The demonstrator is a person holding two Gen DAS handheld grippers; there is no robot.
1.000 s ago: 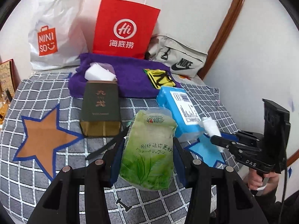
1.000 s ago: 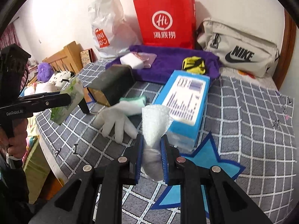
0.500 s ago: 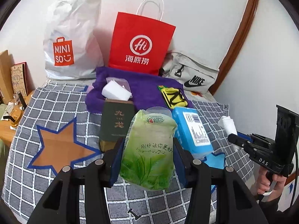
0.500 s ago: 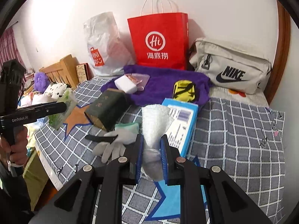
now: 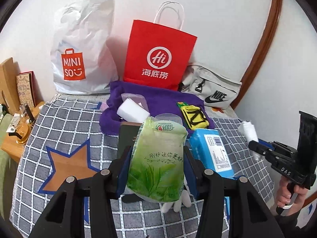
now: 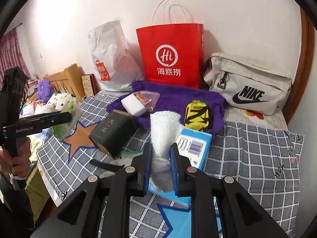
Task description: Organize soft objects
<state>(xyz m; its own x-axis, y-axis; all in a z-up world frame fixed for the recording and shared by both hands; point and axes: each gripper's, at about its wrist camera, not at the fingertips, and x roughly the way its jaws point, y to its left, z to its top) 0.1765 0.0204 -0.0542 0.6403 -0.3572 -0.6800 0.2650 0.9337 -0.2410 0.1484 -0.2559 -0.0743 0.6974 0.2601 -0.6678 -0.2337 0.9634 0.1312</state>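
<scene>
Left wrist view: left claw [image 5: 156,170] pinches a green tissue pack [image 5: 157,162], leaf-printed and puffy, above the checked bed cover [image 5: 65,123].
Right wrist view: right claw [image 6: 160,170] pinches a white bubble-wrap roll [image 6: 163,134], upright, over the blue box [image 6: 195,148].

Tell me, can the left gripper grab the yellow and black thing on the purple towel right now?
Probably not yet. The left gripper is already shut on the green tissue pack, and the dark green box sits before the yellow-black pouch.
</scene>
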